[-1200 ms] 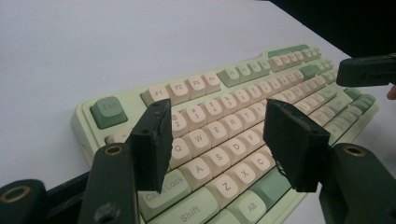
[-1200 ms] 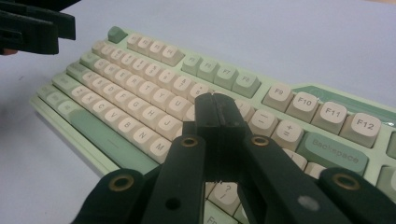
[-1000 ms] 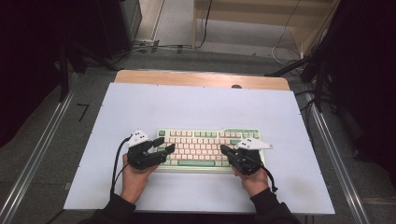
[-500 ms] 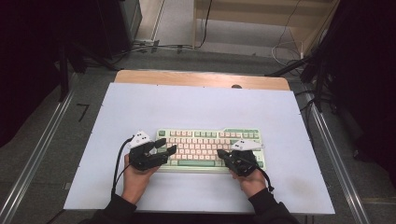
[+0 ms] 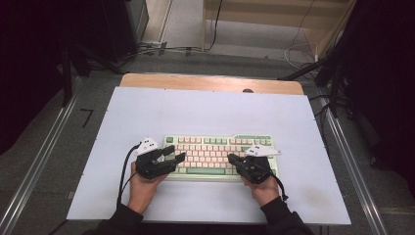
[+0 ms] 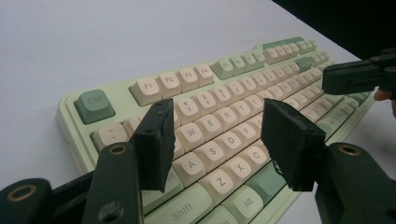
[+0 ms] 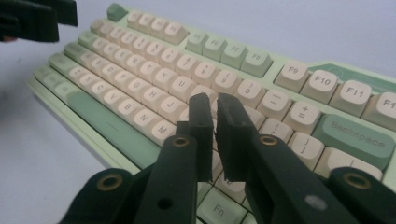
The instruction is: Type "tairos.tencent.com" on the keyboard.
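A pale green keyboard (image 5: pixel 220 152) with cream keys lies on the white mat. My left gripper (image 5: pixel 177 155) hovers over its left end, open, with the letter keys (image 6: pixel 219 149) showing in the wide gap between its jaws (image 6: pixel 215 112). My right gripper (image 5: pixel 231 158) is over the keys right of the space bar. Its jaws (image 7: pixel 211 101) have just been opening and stand a narrow slit apart with nothing between them, just above the keyboard (image 7: pixel 140 70). Each gripper's tips show in the other's view: the right gripper (image 6: pixel 359 74) and the left gripper (image 7: pixel 37 18).
The white mat (image 5: pixel 205 112) covers a wooden table (image 5: pixel 195 82) and has bare room behind and beside the keyboard. Metal rails (image 5: pixel 44 156) run along both sides. Cables (image 5: pixel 166 48) lie on the floor beyond the table.
The right hand has shifted slightly over the keyboard and back. The left hand and the keyboard have stayed put.
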`<state>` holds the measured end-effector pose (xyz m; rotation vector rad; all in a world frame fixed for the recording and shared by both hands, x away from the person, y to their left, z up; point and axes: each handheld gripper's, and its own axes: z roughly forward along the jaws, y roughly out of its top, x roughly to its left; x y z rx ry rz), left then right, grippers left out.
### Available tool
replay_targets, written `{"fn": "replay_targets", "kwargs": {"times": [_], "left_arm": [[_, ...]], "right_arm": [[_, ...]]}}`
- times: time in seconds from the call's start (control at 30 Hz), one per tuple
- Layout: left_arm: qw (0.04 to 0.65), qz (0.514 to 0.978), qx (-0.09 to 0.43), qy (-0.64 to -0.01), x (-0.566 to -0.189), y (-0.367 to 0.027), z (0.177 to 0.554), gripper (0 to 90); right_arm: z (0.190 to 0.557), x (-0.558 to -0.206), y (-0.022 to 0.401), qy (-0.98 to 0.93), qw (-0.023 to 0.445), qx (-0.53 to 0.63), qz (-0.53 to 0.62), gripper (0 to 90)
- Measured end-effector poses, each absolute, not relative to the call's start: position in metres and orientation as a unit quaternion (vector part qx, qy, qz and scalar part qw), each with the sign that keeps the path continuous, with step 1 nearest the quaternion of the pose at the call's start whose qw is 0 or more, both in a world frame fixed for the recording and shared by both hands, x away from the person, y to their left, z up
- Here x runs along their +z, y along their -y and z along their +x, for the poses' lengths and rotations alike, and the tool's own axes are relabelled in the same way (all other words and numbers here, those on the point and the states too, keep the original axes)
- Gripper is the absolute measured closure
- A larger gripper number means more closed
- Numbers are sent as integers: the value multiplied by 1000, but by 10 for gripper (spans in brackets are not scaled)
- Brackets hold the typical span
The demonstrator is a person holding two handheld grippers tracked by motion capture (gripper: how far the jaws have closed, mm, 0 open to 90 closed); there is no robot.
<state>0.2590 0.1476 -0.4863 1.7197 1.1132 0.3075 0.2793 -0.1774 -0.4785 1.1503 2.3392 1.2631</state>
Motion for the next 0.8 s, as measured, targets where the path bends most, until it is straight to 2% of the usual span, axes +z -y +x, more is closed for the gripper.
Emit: {"fn": "replay_targets", "kwargs": {"times": [0.1,0.2,0.3,0.5,0.8], "left_arm": [[510,715,128,-462,-487,-147,259,454],[510,714,128,-462,-486,-148,259,454],[509,715,127,-462,-487,-147,259,454],[509,715,128,-462,-487,-147,258,452],[505,717,130,-462,-487,-145,258,435]], "right_arm": [[280,-476,181,-790,128,448,398,687],[282,-474,185,-781,127,457,405,436],[284,-474,186,-780,131,454,409,324],[285,-475,187,-777,132,457,413,289],[286,-475,186,-780,131,453,412,281]]}}
